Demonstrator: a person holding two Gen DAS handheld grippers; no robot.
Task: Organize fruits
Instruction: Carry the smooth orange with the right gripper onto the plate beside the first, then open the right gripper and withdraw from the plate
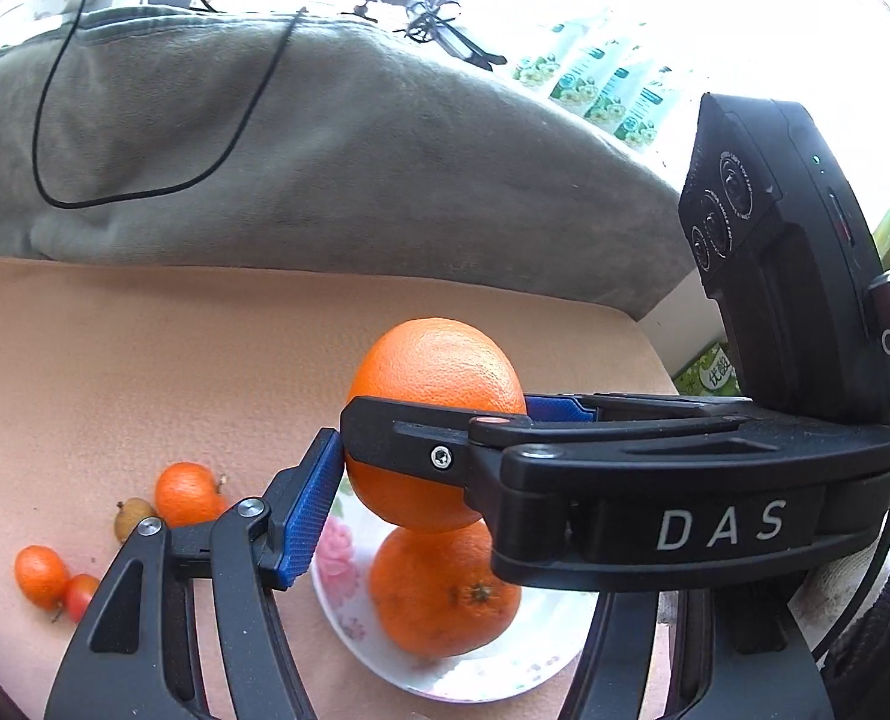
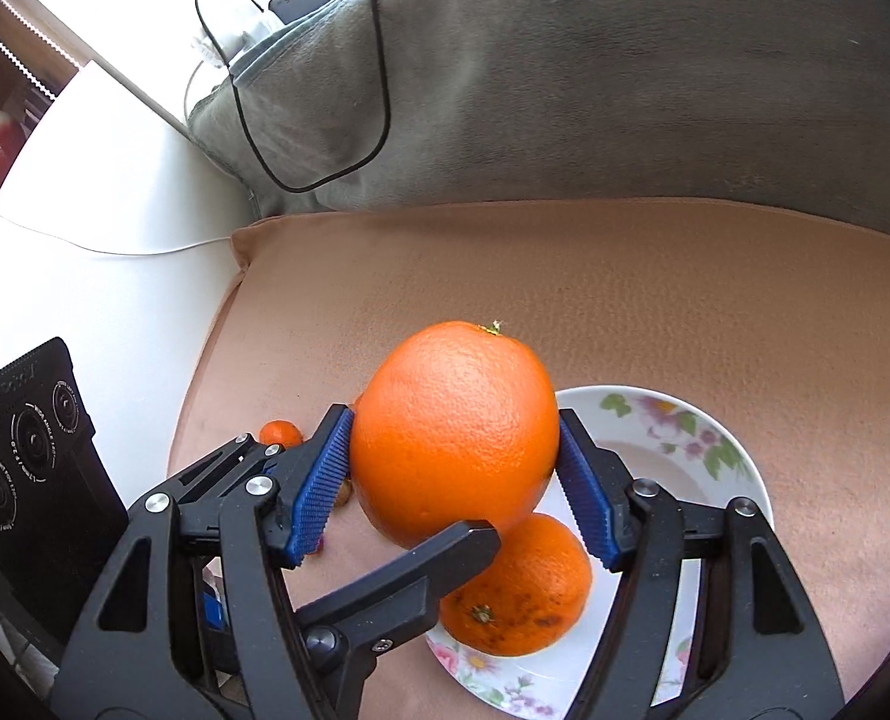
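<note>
- Orange [image 2: 454, 429] held above floral plate [image 2: 739, 462], clamped between both the right gripper [image 2: 454, 468] and left gripper [image 1: 426, 462].
- Second orange [image 2: 517, 588] already on plate.
- Suggest lowering evenly beside it, releasing both together.

**Colours and patterns of the fruit scene**

Large orange [image 2: 454, 432]: bright, even orange with a fine pebbled skin. Second orange [image 2: 520, 588] on the plate: duller orange, flecked with brown spots, with a green stem star. Plate [image 2: 721, 456]: white, with pink and purple flowers and green leaves around its rim. Small fruits: orange mandarin [image 1: 186, 493], small orange fruit [image 1: 41, 576], a red one [image 1: 81, 595], a tan-brown one [image 1: 132, 517]. Right tool [image 2: 454, 480] and left tool [image 1: 432, 462]: black frames, ribbed blue pads [image 2: 318, 486], silver screw heads; white letters "DAS" on the right tool. Cushion [image 2: 625, 300]: peach-beige, finely grained. Blanket [image 2: 625, 72]: grey-green, crossed by a black cable [image 2: 384, 90].
</note>
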